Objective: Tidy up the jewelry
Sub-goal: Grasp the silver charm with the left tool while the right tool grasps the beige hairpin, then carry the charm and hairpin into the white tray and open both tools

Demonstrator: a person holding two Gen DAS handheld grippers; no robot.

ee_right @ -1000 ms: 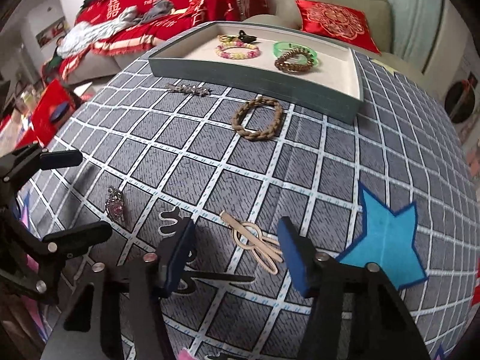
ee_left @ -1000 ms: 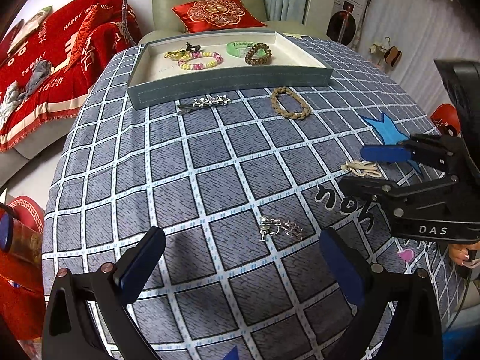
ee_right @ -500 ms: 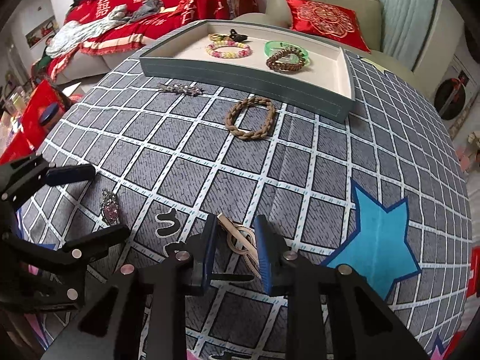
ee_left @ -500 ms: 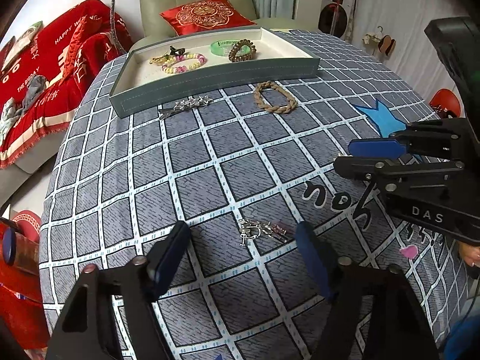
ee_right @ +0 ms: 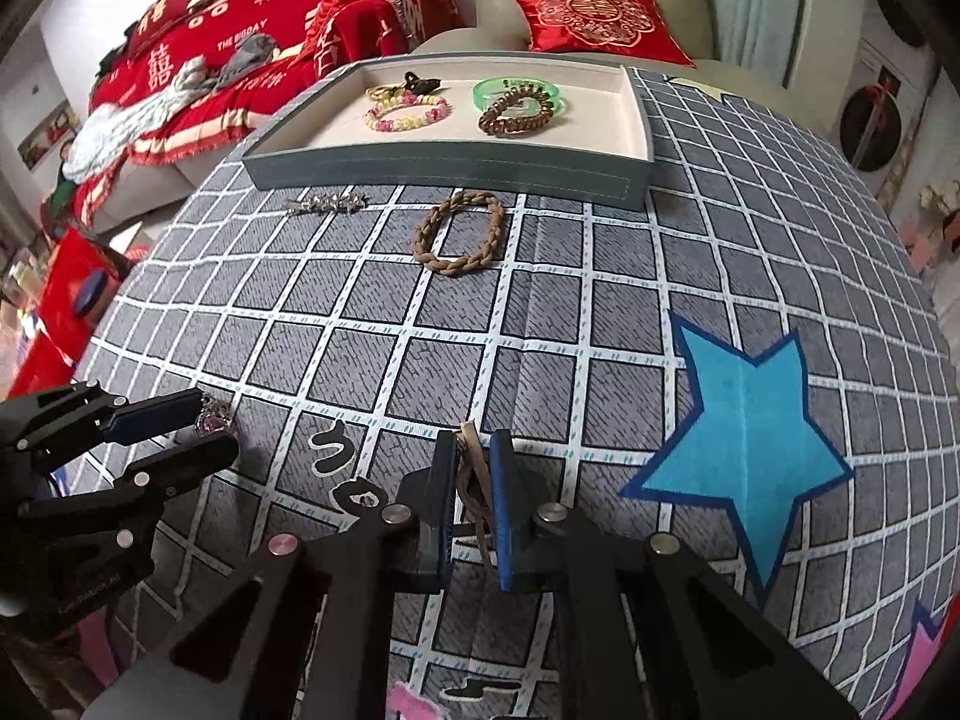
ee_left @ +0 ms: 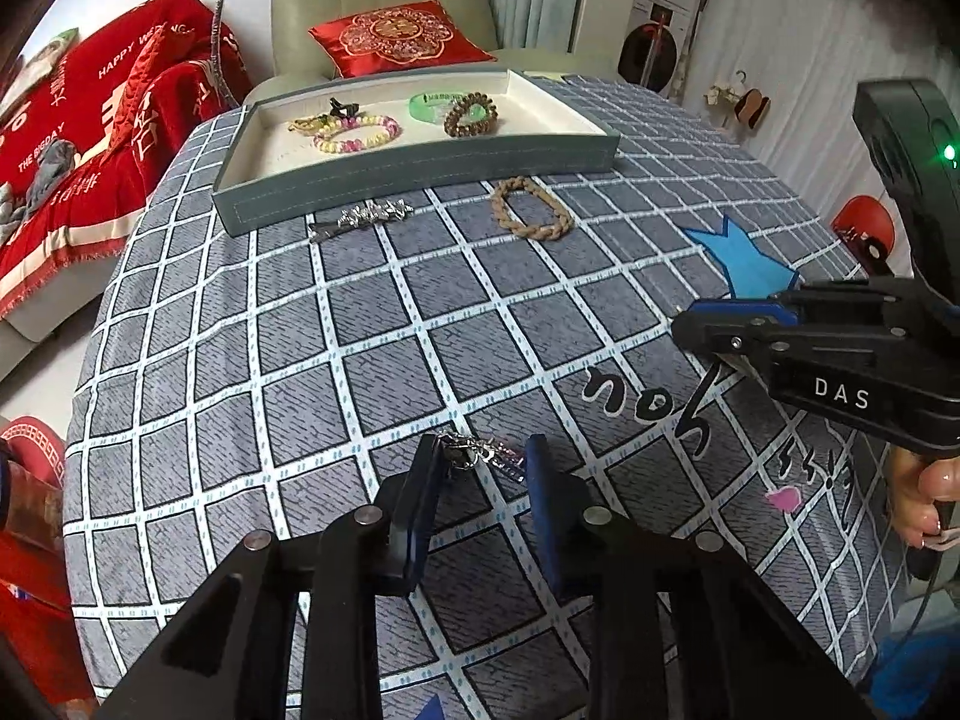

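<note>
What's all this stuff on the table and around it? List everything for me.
tray: one, grey-green with cream lining, far end of the table
beaded bracelet: one, pink and yellow, in the tray
green bangle: one, in the tray
brown coil bracelet: one, in the tray, overlapping the bangle
black clip: one, in the tray's far side
braided bracelet: one, tan, on the cloth before the tray
silver hair clip: one, on the cloth before the tray
tablecloth: one, grey with white grid and blue star
red cushion: one, on the armchair behind
silver charm piece: one, between the left gripper's pads
beige hair clip: one, pinched by the right gripper
left gripper: black, blue pads
right gripper: black, blue pads
</note>
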